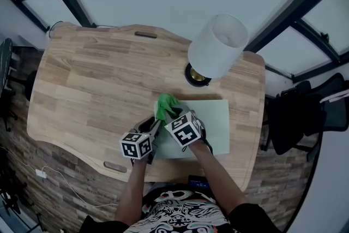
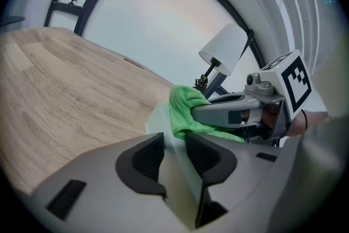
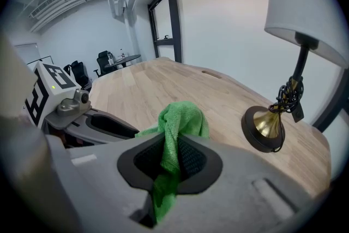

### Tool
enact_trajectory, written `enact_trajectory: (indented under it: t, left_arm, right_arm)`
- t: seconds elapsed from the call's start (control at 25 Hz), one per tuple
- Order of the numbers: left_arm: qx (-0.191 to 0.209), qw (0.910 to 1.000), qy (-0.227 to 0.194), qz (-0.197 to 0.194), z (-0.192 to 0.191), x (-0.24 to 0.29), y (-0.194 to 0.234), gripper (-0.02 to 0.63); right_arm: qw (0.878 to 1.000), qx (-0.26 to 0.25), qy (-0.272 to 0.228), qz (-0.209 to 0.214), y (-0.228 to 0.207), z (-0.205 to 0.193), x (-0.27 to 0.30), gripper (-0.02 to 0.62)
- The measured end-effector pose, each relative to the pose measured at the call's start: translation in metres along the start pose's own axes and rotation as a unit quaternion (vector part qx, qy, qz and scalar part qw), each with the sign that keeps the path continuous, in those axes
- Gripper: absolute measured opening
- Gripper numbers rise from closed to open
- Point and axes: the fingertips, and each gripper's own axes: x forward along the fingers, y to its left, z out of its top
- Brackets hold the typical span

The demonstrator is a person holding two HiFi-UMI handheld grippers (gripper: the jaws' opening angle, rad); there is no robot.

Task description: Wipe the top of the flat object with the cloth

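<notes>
A pale green flat board (image 1: 215,123) lies on the wooden table (image 1: 98,79) near its front edge. My left gripper (image 1: 154,127) is at the board's left edge. In the left gripper view that edge (image 2: 158,120) fills the gap between the pads, so the left gripper (image 2: 174,153) is shut on it. My right gripper (image 1: 173,114) is just right of it, shut on a bright green cloth (image 1: 166,105). The cloth (image 3: 180,120) bunches out ahead of the right gripper (image 3: 175,158) and rests over the board's near left corner. The cloth (image 2: 185,109) also shows in the left gripper view.
A lamp with a white shade (image 1: 218,46) and a brass base (image 3: 265,128) stands just beyond the board's far edge. Bare wood runs left and back from the board. A dark office chair (image 1: 305,112) stands off the table's right side.
</notes>
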Motion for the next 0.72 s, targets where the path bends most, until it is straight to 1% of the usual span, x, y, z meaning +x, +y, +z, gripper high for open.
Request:
enact_trajectory:
  t: [0.2, 0.72]
  left_arm:
    - [-0.001, 1.0000, -0.001, 0.001, 0.0011, 0.0006, 0.0002, 0.129]
    - [0.000, 1.0000, -0.002, 0.001, 0.0012, 0.0000, 0.0022, 0.129]
  right_arm:
    - [1.000, -0.003, -0.002, 0.002, 0.0000, 0.0014, 0.0009, 0.037]
    - [1.000, 0.011, -0.008, -0.005, -0.0001, -0.0038, -0.0039, 0.037]
